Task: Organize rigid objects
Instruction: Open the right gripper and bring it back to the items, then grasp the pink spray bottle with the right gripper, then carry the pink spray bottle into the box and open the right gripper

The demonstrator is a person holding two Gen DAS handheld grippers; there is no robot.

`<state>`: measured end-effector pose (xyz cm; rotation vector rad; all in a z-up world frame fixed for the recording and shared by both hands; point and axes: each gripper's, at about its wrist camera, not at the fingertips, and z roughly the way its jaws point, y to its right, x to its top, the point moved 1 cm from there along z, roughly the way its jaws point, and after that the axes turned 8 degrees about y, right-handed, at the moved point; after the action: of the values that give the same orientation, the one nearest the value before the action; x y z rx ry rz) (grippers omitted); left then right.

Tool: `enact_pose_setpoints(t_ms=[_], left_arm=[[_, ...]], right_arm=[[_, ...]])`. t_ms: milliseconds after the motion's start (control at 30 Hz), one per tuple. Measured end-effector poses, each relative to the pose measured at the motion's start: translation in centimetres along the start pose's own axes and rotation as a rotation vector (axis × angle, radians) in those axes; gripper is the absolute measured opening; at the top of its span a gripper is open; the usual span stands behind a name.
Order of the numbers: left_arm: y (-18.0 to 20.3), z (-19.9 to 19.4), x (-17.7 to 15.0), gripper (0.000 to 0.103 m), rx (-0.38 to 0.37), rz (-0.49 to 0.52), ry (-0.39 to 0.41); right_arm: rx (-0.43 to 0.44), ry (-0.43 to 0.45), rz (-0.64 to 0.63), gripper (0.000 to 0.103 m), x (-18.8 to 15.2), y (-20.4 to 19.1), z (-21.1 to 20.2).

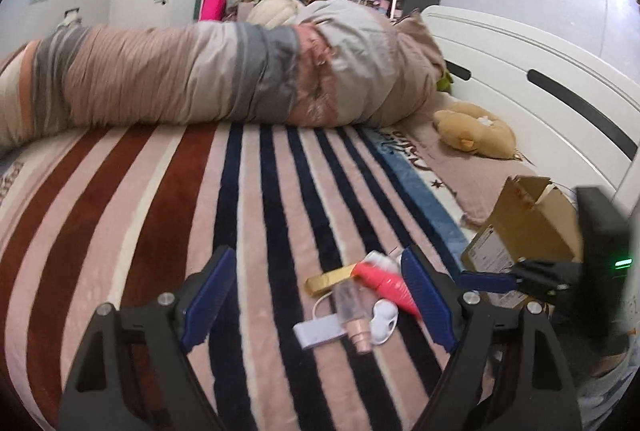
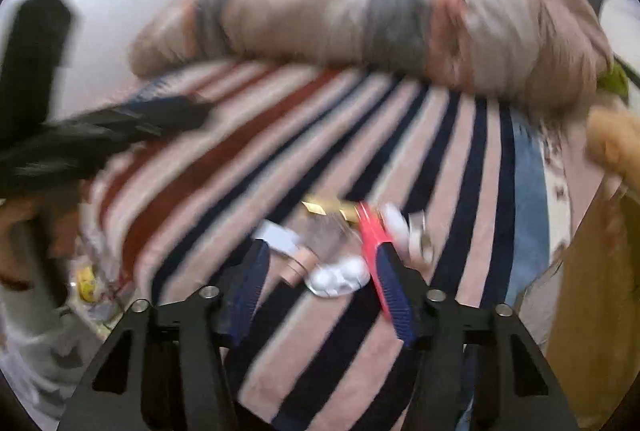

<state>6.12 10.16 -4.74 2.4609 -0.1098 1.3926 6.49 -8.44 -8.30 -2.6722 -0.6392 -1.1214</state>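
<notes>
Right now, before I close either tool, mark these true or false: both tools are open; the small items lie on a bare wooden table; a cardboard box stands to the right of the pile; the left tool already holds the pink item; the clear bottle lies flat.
1. Both tools are open. True: left tool and right tool both gape, empty.
2. The items lie on a bare wooden table. False: they lie on a striped blanket.
3. A cardboard box stands right of the pile. True.
4. The left tool holds the pink item. False: it lies on the blanket.
5. The clear bottle lies flat. True.
</notes>
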Motion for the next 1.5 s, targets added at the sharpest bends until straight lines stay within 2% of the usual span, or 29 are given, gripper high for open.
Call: enact_pose_setpoints(t_ms=[100,200,300,533,867,1033,1133,1267,1433,1500], left_arm=[[-0.3,0.7,-1.0,0.082,-0.003,-0.016,-0.018],[-0.4,0.9,-1.7,0.082,-0.008,-0.028,-0.036],[-0.3,1.2,-2.1,0.082,-0.015,-0.024,-0.046],[-0.3,1.9,-2.3,0.082,-0.017,-0.019,-0.061],[-0.2,1.9,-2.5,0.082,-0.018,-0.019,-0.073],[0.0,2.0,-2.6,0.082,-0.012,-0.011,-0.08],[0.1,2.1,-2.7,0.082,-0.007,-0.012,-0.085],[0.3,2.2,-2.6,0.082,-0.018,-0.012,-0.089],[1.7,1.7,-1.9,0.082,-0.096,0.0,-0.086],[2.7,1.3,-1.3,0.082,-0.158,0.006,-0.083]], right_arm=[[-0.082,-0.053,-0.003,0.036,-1.0,1.1,2.6],[-0.136,-0.094,-0.016,0.036,-1.8,1.9,5.2],[-0.149,-0.126,-0.016,0.036,-2.6,2.6,6.5],[-0.127,-0.147,-0.006,0.034,-2.7,3.6,7.5],[-0.041,-0.209,0.053,0.028,-5.2,2.6,4.0],[-0.014,-0.202,0.087,0.028,-4.8,3.1,5.5],[-0.032,-0.204,0.072,0.027,-4.6,3.1,6.4],[-0.056,-0.156,0.044,0.027,-4.2,2.3,5.0],[0.005,-0.047,0.057,0.027,-2.6,1.3,0.9],[0.048,0.018,0.064,0.027,-1.6,0.9,-1.2]])
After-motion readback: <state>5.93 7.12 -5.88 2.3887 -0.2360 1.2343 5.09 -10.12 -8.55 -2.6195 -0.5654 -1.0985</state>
